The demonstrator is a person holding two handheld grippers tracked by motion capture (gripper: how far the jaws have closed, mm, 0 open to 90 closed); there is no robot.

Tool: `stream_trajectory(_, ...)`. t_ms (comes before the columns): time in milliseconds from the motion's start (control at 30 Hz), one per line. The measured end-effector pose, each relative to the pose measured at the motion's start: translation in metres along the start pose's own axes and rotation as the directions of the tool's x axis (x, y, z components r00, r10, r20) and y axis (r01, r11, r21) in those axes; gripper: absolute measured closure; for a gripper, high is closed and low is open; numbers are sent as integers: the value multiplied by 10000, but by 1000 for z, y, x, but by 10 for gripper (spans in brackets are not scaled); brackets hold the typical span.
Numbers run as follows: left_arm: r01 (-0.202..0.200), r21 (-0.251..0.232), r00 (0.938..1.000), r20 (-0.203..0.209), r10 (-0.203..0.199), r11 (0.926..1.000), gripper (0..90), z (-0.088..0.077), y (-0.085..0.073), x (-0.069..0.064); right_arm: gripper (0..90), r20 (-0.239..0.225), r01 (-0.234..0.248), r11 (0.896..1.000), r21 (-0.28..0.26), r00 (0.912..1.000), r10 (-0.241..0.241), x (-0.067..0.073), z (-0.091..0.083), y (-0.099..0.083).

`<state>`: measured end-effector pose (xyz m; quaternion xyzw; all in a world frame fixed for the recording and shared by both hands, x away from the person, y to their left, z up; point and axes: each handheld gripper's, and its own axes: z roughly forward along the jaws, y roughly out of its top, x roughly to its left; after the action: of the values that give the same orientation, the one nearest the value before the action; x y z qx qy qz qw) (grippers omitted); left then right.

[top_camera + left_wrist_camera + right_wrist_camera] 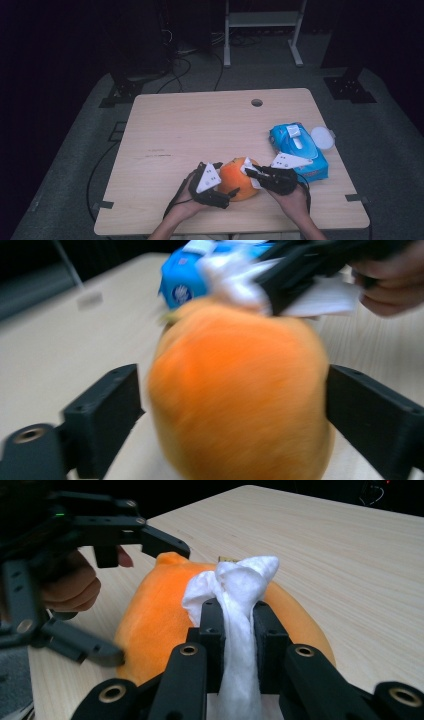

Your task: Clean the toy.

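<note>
An orange plush toy (pixel 241 186) lies near the table's front edge. My left gripper (pixel 227 178) straddles it from the left, its jaws wide on either side; in the left gripper view the toy (pixel 235 400) is blurred and sits between the jaws, with a thin gap at the left one. My right gripper (pixel 235 612) is shut on a bunched white wipe (pixel 241 580) and holds it against the top of the toy (pixel 160 605). In the high view that gripper (pixel 249 171) comes in from the right.
A blue pack of wipes (pixel 300 147) lies just right of the toy, with a round white lid (pixel 321 136) beside it. The wooden table (pixel 200 125) has a cable hole (pixel 257 102) at the back. Stands and cables are on the floor beyond.
</note>
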<state>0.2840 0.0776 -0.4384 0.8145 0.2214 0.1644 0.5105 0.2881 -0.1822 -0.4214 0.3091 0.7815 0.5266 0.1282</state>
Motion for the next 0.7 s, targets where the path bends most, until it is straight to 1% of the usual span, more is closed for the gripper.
stream_trajectory(33, 178, 85, 9998, 103, -179, 9998, 76, 0, -1, 2, 774, 53, 113, 9999, 7, 9999, -113, 3, 0, 1)
stream_trajectory(67, 278, 227, 9990, 347, -286, 9994, 85, 1, -3, 3, 773, 36, 156, 9999, -15, 9999, -156, 5, 1, 2)
stream_trajectory(100, 63, 293, 9986, 526, -78, 9996, 165, 1, -4, 1, 774, -45, 187, 9998, -19, 9998, -187, 9, 1, 3)
stream_trajectory(133, -313, 330, 9988, 393, 300, 9990, 201, 1, -4, -2, 773, -98, 332, 9994, -26, 9994, -332, 15, 2, 5)
stream_trajectory(167, -581, 428, 9978, 347, 566, 9974, 237, 0, -4, -4, 773, -101, 619, 9981, -29, 9980, -619, 20, 3, 7)
stream_trajectory(200, -692, 415, 9970, 371, 677, 9967, 255, -1, -3, -5, 773, -123, 866, 9962, -59, 9962, -867, 25, 4, 9)
stream_trajectory(233, -819, 423, 9961, 365, 804, 9957, 280, -2, -3, -5, 773, -189, 1012, 9948, -126, 9947, -1014, 27, 3, 10)
stream_trajectory(267, -925, 403, 9952, 373, 910, 9949, 301, -2, -3, -5, 773, -154, 1116, 9936, -160, 9936, -1119, 26, 3, 11)
stream_trajectory(333, -1081, 375, 9934, 431, 1065, 9934, 316, -3, -4, -4, 773, -5, 877, 9960, -152, 9961, -877, 19, 0, 12)
stream_trajectory(400, -1085, 324, 9932, 460, 1069, 9936, 316, -3, -4, -4, 773, 425, 574, 9983, -133, 9975, -568, 7, -4, 10)
stream_trajectory(433, -1077, 334, 9933, 468, 1061, 9936, 313, -3, -4, -4, 773, 574, 252, 9997, -71, 9980, -248, -1, -6, 7)
stream_trajectory(467, -942, 313, 9945, 489, 926, 9951, 294, -3, -4, -3, 773, 529, 117, 9999, -62, 9985, -113, -6, -7, 5)
stream_trajectory(500, -711, 302, 9963, 512, 695, 9970, 262, -2, -3, -2, 773, 533, 4, 10000, -71, 9986, 0, -9, -9, 3)
stream_trajectory(533, -416, 297, 9978, 533, 400, 9987, 222, -1, -2, -1, 773, 554, -2, 10000, -50, 9985, 4, -8, -9, 2)
stream_trajectory(567, -271, 286, 9983, 520, 256, 9992, 210, -1, -1, -1, 773, 478, 80, 9999, -101, 9988, -75, -5, -9, 3)
stream_trajectory(600, -278, 239, 9983, 519, 265, 9993, 217, 0, -1, -1, 773, 249, 139, 9997, -208, 9996, -134, 0, -8, 5)
stream_trajectory(633, -431, 224, 9980, 471, 420, 9988, 247, 0, -1, -3, 773, -33, 278, 9992, -282, 9996, -279, 7, -6, 7)
stream_trajectory(667, -632, 193, 9975, 332, 625, 9978, 271, 0, -2, -5, 772, -242, 545, 9982, -264, 9982, -551, 15, -4, 9)
stream_trajectory(700, -839, 238, 9963, 208, 834, 9962, 292, -1, -1, -7, 772, -277, 896, 9957, -244, 9955, -903, 23, 0, 11)
